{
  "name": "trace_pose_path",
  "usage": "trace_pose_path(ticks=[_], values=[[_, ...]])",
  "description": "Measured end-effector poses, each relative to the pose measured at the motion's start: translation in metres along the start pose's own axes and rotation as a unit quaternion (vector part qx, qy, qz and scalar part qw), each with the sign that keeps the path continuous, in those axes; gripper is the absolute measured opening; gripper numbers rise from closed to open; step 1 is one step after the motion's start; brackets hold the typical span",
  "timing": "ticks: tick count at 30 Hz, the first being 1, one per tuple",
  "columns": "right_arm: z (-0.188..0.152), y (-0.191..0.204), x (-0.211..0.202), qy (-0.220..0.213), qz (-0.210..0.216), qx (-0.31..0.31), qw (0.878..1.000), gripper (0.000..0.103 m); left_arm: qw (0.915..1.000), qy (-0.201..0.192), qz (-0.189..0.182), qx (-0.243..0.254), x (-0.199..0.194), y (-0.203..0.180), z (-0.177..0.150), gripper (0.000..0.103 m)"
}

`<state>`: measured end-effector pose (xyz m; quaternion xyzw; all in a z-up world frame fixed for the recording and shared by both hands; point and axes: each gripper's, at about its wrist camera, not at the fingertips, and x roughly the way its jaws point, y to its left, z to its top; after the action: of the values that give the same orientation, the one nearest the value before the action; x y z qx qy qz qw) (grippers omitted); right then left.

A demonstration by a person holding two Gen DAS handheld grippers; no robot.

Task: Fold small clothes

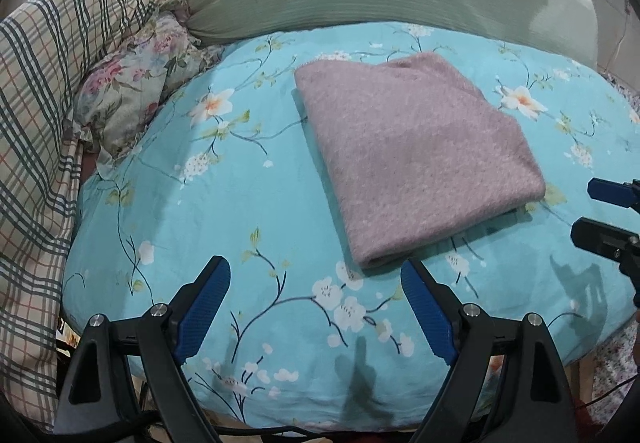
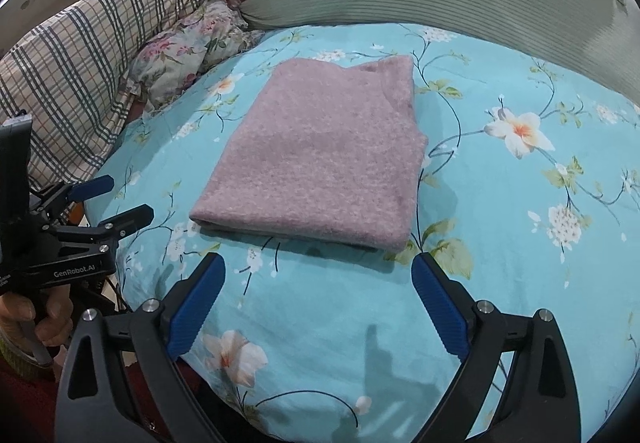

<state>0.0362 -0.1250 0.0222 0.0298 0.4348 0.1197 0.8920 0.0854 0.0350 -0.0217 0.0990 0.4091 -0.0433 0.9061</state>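
Jaws of both grippers are spread wide, nothing held. A pink garment [image 2: 320, 151] is seen folded on the bed [image 2: 500, 263]. Folding looks finished; no grasp seems needed.

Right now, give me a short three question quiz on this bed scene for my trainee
1. True or false: the left gripper is shut on the pink garment.
2. Multiple choice: the pink garment lies on A) the plaid blanket, B) the blue floral sheet, C) the green pillow.
3. Fill in: the right gripper is open, and the garment looks already ____.

Key: 1 false, it is open and apart from it; 2 B; 3 folded.
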Motion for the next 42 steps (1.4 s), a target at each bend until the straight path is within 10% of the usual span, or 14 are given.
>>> trace_pose_path(ticks=[42], values=[[0.007, 0.005, -0.002, -0.011, 0.000, 0.005, 1.000, 0.097, 0.9999, -0.013, -0.006, -0.009, -0.004, -0.010, 0.013, 0.088]])
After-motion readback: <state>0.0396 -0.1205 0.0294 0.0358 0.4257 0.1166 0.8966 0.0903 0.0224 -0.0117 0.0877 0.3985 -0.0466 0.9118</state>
